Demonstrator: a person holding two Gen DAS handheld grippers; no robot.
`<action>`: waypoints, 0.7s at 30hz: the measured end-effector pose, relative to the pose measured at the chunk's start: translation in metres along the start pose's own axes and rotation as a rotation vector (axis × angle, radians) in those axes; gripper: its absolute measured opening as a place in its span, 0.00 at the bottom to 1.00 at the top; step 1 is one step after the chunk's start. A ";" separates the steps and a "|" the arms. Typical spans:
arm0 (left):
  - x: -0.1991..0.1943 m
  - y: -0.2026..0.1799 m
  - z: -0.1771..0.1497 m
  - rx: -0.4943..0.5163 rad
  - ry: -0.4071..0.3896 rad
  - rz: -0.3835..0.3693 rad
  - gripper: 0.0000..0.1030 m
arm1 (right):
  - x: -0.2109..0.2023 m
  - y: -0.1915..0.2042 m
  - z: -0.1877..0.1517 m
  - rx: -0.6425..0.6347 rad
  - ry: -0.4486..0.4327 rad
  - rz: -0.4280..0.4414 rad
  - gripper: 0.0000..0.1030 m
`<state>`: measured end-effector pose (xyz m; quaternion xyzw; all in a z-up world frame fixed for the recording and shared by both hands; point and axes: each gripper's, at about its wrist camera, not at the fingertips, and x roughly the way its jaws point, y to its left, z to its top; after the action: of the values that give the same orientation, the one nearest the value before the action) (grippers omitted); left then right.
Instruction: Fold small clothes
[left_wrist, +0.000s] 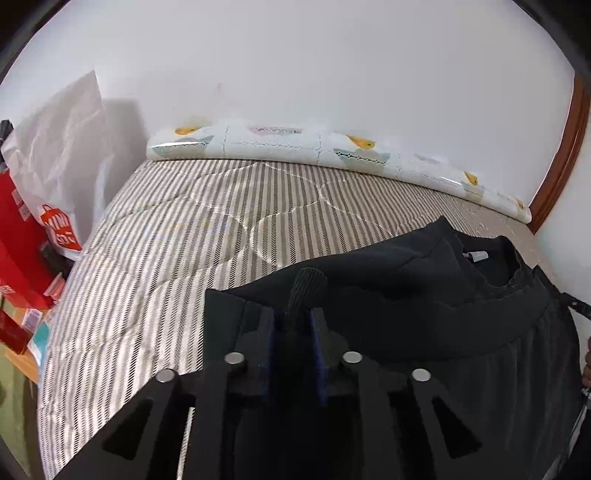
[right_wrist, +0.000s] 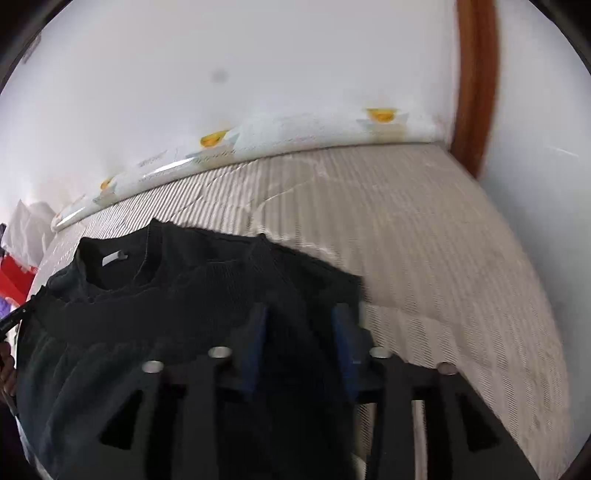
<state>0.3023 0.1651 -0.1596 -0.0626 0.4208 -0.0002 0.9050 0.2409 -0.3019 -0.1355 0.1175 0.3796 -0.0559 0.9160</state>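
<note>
Your left hand-held gripper (left_wrist: 295, 325) tilted down over the black garment (left_wrist: 424, 314) on the striped bed (left_wrist: 166, 240), its jaws nearly closed, pinching a ribbed fold. Your right hand-held gripper (right_wrist: 301, 343), angled likewise at the garment's other edge, stood half-open with dark cloth between its pads; whether they pressed it, I cannot tell.

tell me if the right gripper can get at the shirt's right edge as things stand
Probably yes: the right gripper already sits over the black shirt near that edge, jaws apart with dark cloth between them, and only bare striped bedding lies beside it.
</note>
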 end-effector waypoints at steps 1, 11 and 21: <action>-0.003 -0.001 -0.002 0.001 0.005 -0.006 0.22 | -0.007 -0.004 -0.003 0.007 -0.014 -0.012 0.55; -0.043 0.005 -0.036 -0.018 0.016 -0.004 0.31 | 0.002 -0.028 -0.031 0.094 0.119 0.095 0.63; -0.072 0.012 -0.070 -0.047 -0.005 0.024 0.48 | 0.002 -0.003 -0.014 -0.063 0.109 0.103 0.14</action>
<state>0.2022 0.1728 -0.1505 -0.0789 0.4192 0.0206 0.9042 0.2319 -0.3014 -0.1474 0.1106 0.4238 0.0098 0.8989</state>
